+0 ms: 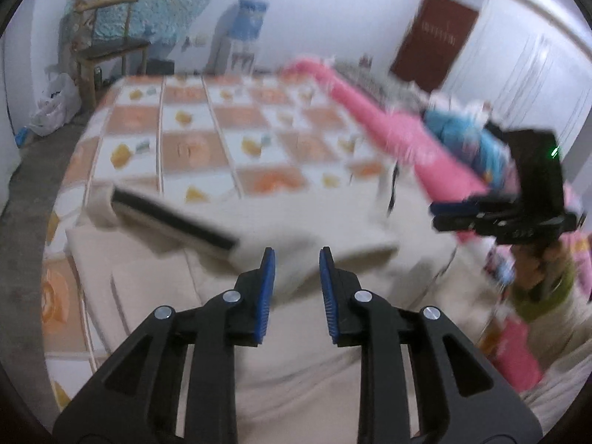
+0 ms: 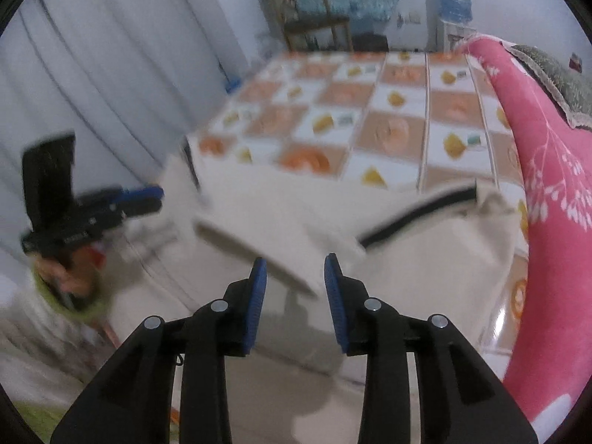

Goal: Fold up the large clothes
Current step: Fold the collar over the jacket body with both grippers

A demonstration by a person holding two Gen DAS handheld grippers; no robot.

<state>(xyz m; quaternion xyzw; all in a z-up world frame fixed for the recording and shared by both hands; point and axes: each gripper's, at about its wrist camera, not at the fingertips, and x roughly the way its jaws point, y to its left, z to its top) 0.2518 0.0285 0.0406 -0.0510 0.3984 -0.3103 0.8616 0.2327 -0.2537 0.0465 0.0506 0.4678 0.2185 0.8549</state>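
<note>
bag (image 1: pixel 55 105), white plastic, on floor, contents unreadable. cream garment (image 1: pixel 296 333) with black trim lies rumpled, blurred. my left gripper (image 1: pixel 297 288) and right gripper (image 2: pixel 295 294) both spread, holding nothing.

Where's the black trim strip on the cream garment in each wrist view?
Left wrist: black strip, left of centre, above the left tongs.
Right wrist: black strip, right of centre, above the right tongs.
Shared landmark: checkered bedsheet.

white walls, a brown door (image 1: pixel 434 39), a wooden chair (image 1: pixel 105 48), grey floor (image 1: pixel 22 222).
</note>
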